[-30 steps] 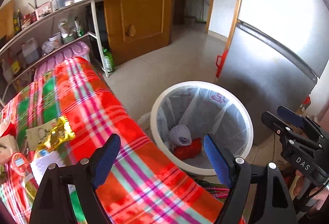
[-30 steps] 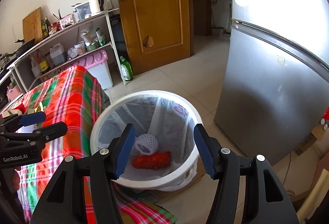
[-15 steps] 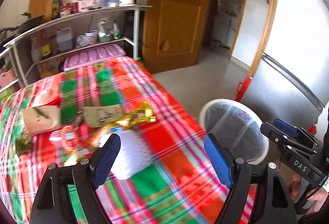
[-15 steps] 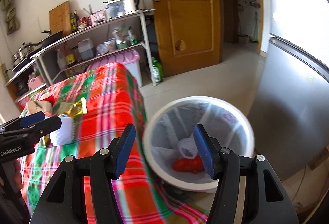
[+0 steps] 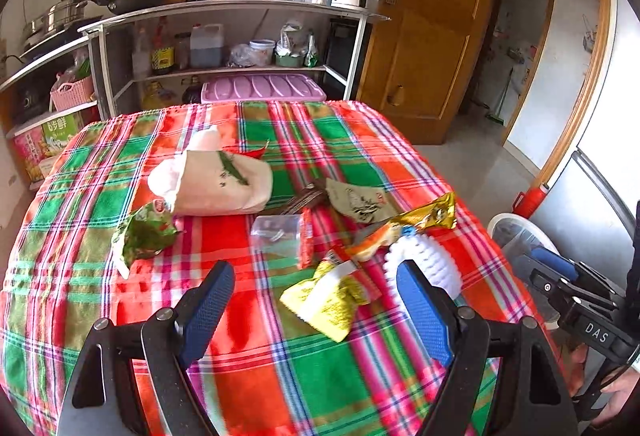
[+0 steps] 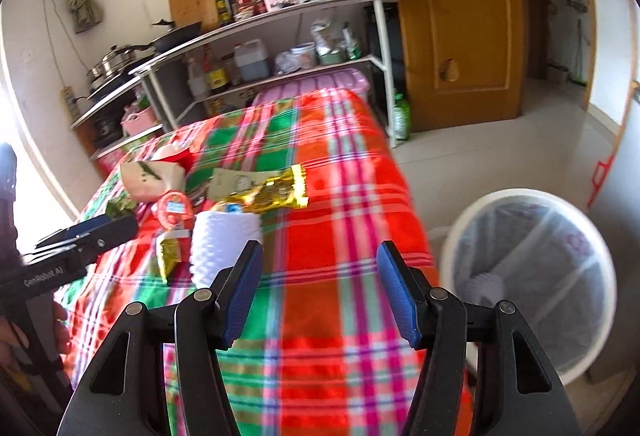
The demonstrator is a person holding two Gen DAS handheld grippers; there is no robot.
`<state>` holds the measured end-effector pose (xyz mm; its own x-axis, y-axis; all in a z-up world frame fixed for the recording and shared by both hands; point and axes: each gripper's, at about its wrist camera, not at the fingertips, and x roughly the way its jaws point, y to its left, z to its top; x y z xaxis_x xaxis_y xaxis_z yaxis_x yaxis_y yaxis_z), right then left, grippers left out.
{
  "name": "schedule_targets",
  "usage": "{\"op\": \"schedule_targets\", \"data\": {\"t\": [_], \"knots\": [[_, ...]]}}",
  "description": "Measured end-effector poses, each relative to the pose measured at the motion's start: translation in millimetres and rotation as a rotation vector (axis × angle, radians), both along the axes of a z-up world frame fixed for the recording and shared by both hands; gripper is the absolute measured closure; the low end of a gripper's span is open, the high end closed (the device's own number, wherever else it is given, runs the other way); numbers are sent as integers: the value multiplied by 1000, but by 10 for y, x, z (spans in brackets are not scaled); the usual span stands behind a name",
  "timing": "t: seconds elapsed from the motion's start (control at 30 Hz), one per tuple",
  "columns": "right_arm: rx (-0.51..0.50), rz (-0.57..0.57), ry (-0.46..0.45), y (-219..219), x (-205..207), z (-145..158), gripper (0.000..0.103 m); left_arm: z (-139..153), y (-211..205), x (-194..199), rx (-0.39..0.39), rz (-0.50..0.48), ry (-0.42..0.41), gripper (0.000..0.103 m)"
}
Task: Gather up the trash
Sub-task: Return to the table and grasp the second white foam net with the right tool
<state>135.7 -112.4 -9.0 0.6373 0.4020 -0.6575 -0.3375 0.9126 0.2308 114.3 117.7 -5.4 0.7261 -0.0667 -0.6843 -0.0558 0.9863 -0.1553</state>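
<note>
Left wrist view: left gripper (image 5: 308, 308) gapes wide and empty above the yellow snack wrapper (image 5: 326, 300) at lower centre. Right gripper (image 6: 318, 290) likewise empty. Straddle the wrapper squarely; white bin (image 6: 528, 276) waits lower right.

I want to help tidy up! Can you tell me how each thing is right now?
left gripper: open, holding nothing.
right gripper: open, holding nothing.
white foam net: lying on the tablecloth.
gold wrapper: lying flat, crumpled.
yellow packet: torn open, lying on the cloth.
green bag: crumpled.
trash bin: lined, on the floor beside the table.
door: open.
</note>
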Motion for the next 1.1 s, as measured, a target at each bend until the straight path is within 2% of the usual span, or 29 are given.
{"op": "schedule_targets", "data": {"t": [0.3,0.4,0.53,0.77,0.83,0.87,1.1], "knots": [[24,131,79,461,176,-194,43,-226,185,27,-70,-21,59,20],[46,179,115,581,225,-251,43,-229,227,19,-56,-3,50,20],[27,185,130,690,281,-296,43,-263,265,49,-84,-15,63,20],[57,213,182,732,343,-381,43,-305,235,113,-93,-41,79,20],[70,216,184,726,342,-393,51,-316,229,125,-96,-46,83,20],[83,217,185,713,341,-391,64,-322,224,129,-95,-47,87,20],[82,211,158,653,275,-347,80,-346,174,170,-84,-58,95,20]]}}
